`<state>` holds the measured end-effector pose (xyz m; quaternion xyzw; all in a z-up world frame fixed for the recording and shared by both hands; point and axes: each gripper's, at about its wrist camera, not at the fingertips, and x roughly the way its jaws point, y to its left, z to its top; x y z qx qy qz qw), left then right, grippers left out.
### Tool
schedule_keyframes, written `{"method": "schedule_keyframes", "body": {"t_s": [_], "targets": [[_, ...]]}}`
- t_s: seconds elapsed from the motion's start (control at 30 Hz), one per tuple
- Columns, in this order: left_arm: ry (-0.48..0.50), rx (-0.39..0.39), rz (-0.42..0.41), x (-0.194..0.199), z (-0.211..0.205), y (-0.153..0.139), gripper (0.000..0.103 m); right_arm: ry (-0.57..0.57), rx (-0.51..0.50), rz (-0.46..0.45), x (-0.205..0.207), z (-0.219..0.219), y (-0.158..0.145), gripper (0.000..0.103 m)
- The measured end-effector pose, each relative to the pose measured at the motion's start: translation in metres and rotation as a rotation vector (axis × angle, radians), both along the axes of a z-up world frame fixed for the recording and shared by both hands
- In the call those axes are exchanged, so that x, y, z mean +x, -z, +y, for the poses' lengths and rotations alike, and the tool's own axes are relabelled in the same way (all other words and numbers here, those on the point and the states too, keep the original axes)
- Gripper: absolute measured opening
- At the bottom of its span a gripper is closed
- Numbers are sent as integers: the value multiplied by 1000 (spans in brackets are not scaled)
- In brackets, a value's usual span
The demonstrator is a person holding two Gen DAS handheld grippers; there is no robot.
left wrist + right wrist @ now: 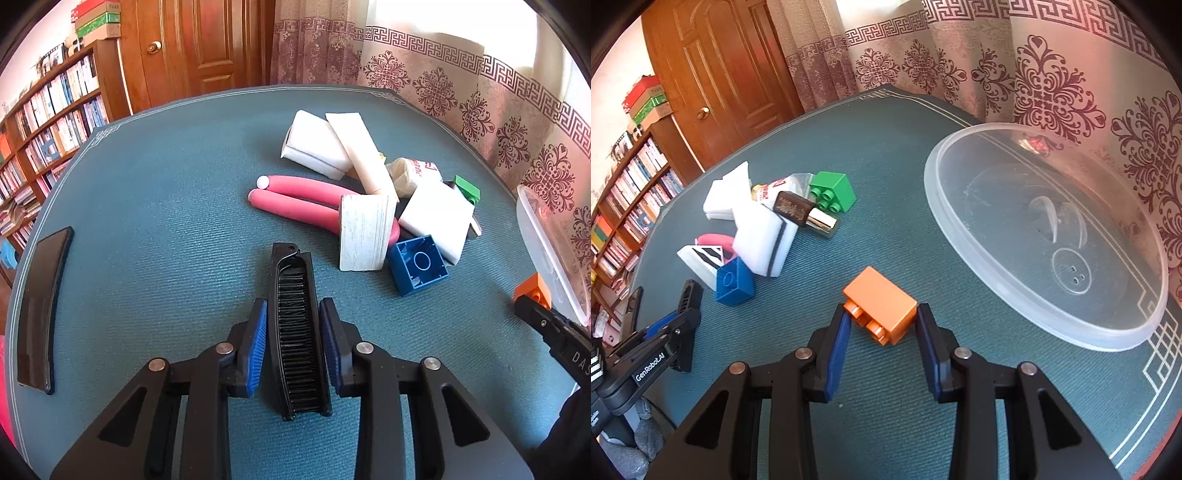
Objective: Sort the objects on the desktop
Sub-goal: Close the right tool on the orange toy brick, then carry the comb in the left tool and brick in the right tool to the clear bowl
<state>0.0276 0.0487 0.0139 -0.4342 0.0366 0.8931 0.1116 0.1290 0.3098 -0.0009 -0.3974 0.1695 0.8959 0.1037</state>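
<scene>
My left gripper has its blue pads on both sides of a black folding comb that lies on the teal table mat; whether the pads press it is unclear. My right gripper is shut on an orange toy brick, which also shows in the left wrist view. A pile sits mid-table: blue brick, green brick, pink foam rods, white sponges, a white tube, a brown and gold bottle.
A large clear plastic lid lies on the mat to the right of the orange brick. A black curved case lies at the mat's left edge. Bookshelves, a wooden door and patterned curtains surround the table.
</scene>
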Motion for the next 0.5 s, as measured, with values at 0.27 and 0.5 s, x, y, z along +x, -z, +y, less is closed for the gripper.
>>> {"method": "schedule_keyframes", "body": {"t_s": [0.27, 0.5], "targets": [[-3, 29, -1, 1, -10, -2, 30, -17, -11, -2, -1, -4, 3, 40], [-29, 7, -15, -4, -7, 4, 30, -28, -15, -6, -2, -8, 8, 40]]}}
